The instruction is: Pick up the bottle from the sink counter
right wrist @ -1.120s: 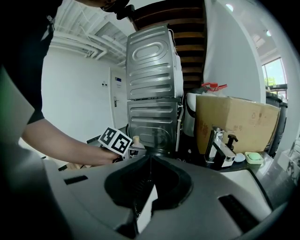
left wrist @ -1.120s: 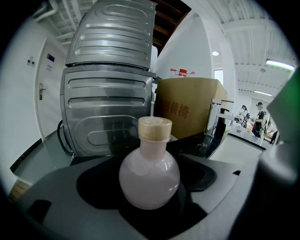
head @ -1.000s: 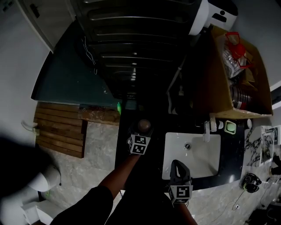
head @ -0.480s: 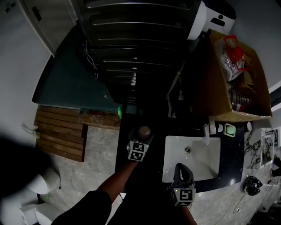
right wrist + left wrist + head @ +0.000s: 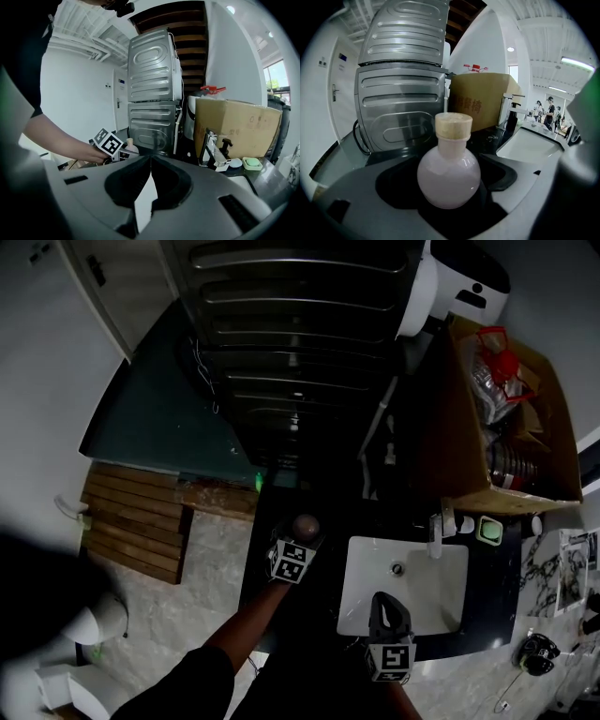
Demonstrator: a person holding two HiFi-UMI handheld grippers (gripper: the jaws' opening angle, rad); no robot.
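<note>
Hardly anything is being shifted since a second ago. The left gripper (image 5: 300, 532) is still being kept on the bottle (image 5: 448, 174), and both are being shown only a touch lower in the head view. The bottle's round, pale pink belly is being squeezed between the two dark jaws, one on each side, while its beige cap is being left free above them. It is being held upright, to the left of the white sink (image 5: 361, 601), over the left end of the dark counter (image 5: 487, 589). Whether its base is resting on that counter cannot be told.

The right gripper (image 5: 150, 164) is being held over the near edge of the sink, well apart from the bottle. Its jaws are being pressed together with nothing between them, and only a sliver of white basin is being seen below their tips.

Behind the bottle, a ribbed steel appliance (image 5: 401, 89) is being framed in the left gripper view, with a cardboard box (image 5: 483, 105) just beside it. A chrome faucet (image 5: 211, 150) and a green soap bar (image 5: 253, 163) are being shown at the back of the sink.
</note>
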